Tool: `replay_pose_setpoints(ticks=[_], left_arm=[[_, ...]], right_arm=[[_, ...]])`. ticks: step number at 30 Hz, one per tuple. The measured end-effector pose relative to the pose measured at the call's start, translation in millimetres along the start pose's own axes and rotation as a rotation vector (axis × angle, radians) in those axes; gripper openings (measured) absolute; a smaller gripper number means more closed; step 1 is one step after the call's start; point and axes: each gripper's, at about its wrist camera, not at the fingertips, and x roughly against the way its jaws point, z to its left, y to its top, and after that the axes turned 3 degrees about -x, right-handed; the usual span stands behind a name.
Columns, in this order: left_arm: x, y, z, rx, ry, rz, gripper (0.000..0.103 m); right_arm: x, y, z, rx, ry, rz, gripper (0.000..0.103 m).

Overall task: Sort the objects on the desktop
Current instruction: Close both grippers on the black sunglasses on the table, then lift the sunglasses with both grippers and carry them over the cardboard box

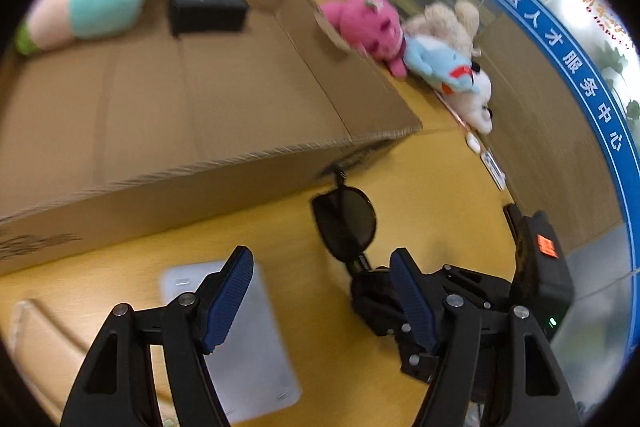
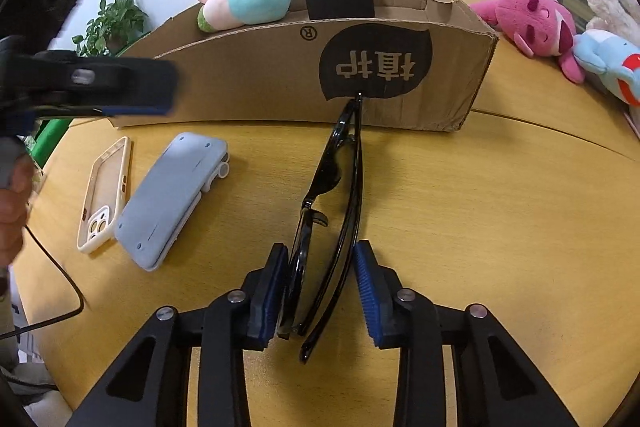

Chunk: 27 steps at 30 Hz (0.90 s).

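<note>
Left wrist view. My left gripper: jaws wide apart, nothing between the pads; it hangs above the tabletop. Below the left finger: a pale grey flat case, lying flat. At the view's left edge, partly cut off: a clear phone case. Ahead of the right finger: black sunglasses, their near end inside my right gripper, which reaches in from the right. Behind them: an open cardboard box, holding a teal-and-pink plush and a small black box at its far end. Along the tabletop's far edge, beside the box: a pink plush, a light blue plush, a cream plush.

Right wrist view. My right gripper: jaws narrowed around the folded sunglasses; the left pad touches the frame, the right pad stands just clear of the temple arm. The sunglasses stand on edge on the tabletop, their far tip touching the cardboard box front. Left of them: the grey case, then the phone case, side by side. My left gripper shows blurred at upper left. Pink plush and blue plush sit near the right edge.
</note>
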Motion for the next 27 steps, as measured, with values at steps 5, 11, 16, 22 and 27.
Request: replay_pose_setpoints(ticks=[5, 11, 16, 22, 27], left_arm=[[-36.7, 1.9, -18.6, 0.017, -0.088, 0.104, 0.070], [-63.2, -0.4, -26.2, 0.040, -0.026, 0.144, 0.034], [-67.0, -2.5, -9.2, 0.151, -0.111, 0.169, 0.034], [-68.3, -2.6, -8.9, 0.156, -0.130, 0.162, 0.033], [-66.1, -2.0, -13.6, 0.126, -0.128, 0.139, 0.032]], right_arm=[[2.7, -1.9, -5.6, -0.037, 0.024, -0.009, 0.028], [6.2, -5.4, -15.3, -0.112, 0.098, -0.021, 0.026], [11.4, -13.5, -40.1, -0.233, 0.219, -0.031, 0.025], [16.3, -17.5, -48.8, -0.284, 0.273, -0.037, 0.025], [23.8, -18.5, -42.3, -0.262, 0.261, -0.037, 0.025]])
